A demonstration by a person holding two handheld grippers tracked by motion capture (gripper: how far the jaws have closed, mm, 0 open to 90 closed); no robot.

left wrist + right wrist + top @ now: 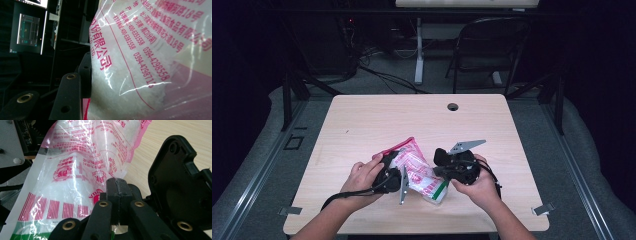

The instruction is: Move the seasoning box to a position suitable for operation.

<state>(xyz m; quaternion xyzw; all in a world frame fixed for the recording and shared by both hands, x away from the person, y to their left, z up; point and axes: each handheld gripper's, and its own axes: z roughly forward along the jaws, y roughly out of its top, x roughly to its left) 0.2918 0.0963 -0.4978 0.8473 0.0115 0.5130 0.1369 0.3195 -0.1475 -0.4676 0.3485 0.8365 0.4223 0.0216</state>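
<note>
The clear plastic bag with red print and white granular contents [419, 170] sits between the 2 grippers, above the light wooden table [362, 120]. The left gripper [388, 172] clamps its upper end. The right gripper [117, 195], jaws pressed together, pinches its edge.

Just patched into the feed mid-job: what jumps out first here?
A clear plastic bag with pink print and white grains is held up over the near middle of the pale wooden table. The left tongs clasp its left side; the right tongs pinch its edge shut.
</note>
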